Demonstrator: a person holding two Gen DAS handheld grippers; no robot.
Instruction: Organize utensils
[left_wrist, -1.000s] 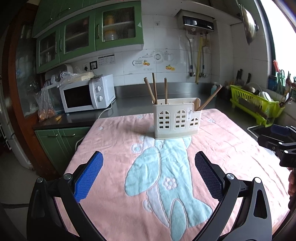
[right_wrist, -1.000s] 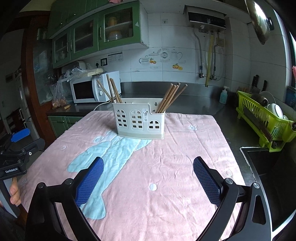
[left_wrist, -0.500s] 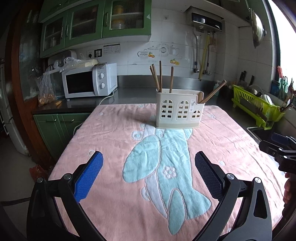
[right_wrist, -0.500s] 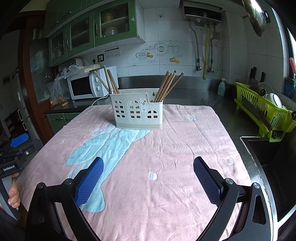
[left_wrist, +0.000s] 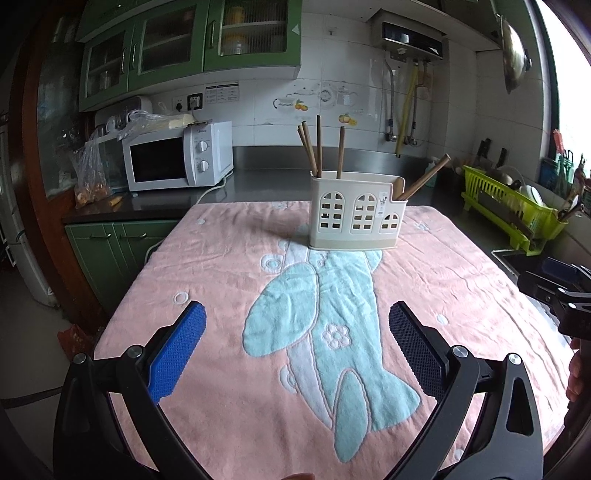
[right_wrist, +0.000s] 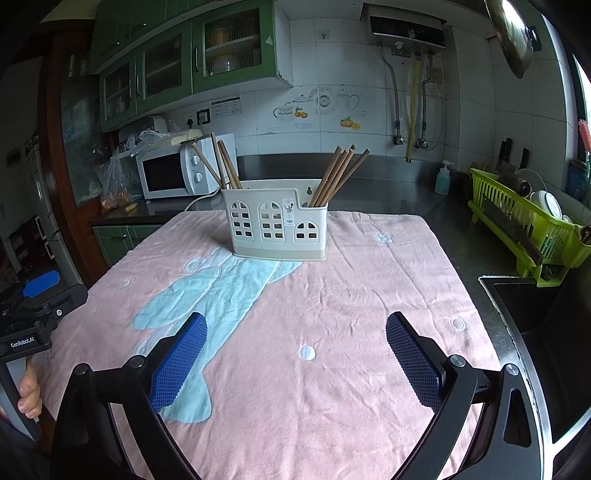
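Note:
A cream utensil holder (left_wrist: 356, 214) with arched cut-outs stands on the far half of a pink towel (left_wrist: 229, 280); it also shows in the right wrist view (right_wrist: 275, 223). Brown chopsticks stand in its left compartment (left_wrist: 317, 147) and lean out of its right one (right_wrist: 338, 177). My left gripper (left_wrist: 295, 345) is open and empty, low over the towel's near part. My right gripper (right_wrist: 295, 349) is open and empty, likewise well short of the holder. Each gripper's body shows at the edge of the other's view.
A white microwave (left_wrist: 177, 157) sits on the dark counter at the back left. A green dish rack (right_wrist: 524, 225) stands at the right, beside a sink (right_wrist: 535, 306). Green cabinets hang above. The towel has a light blue plane pattern (left_wrist: 325, 321).
Both grippers have tilted up and drawn back a little, so the holder sits slightly farther and lower in view. Both stay open and empty.

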